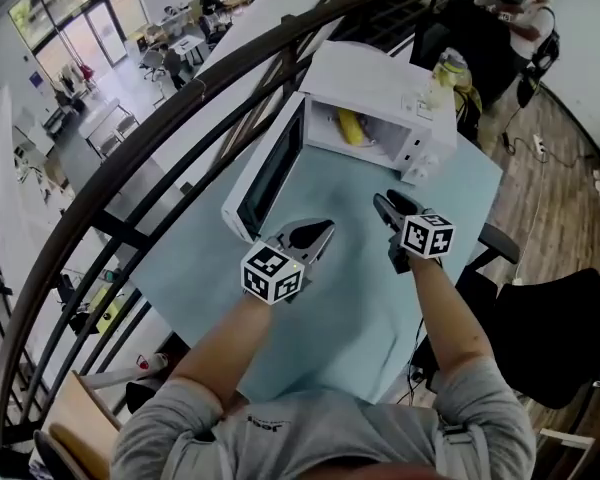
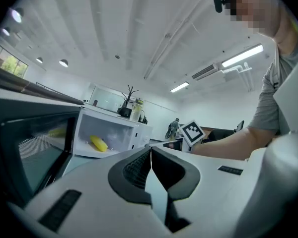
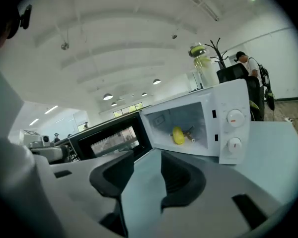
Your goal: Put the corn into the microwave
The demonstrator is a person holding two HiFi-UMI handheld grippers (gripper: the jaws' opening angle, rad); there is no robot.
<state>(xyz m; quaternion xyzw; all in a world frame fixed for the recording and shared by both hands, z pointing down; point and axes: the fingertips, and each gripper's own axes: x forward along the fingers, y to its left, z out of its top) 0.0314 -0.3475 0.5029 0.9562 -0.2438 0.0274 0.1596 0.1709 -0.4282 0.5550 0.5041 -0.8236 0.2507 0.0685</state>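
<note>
Corn lies inside the microwave, well ahead of both empty grippers; its open door stands nearer the left gripper, jaws closed together, than the right gripper, jaws partly apart.

One microwave stands at the far edge of the one pale blue table. It has one open door and two round knobs. One corn lies inside. One jar shows by the microwave's far right corner. There are two grippers, the left gripper and the right gripper, each with one marker cube. One black chair stands off the table's right edge.
</note>
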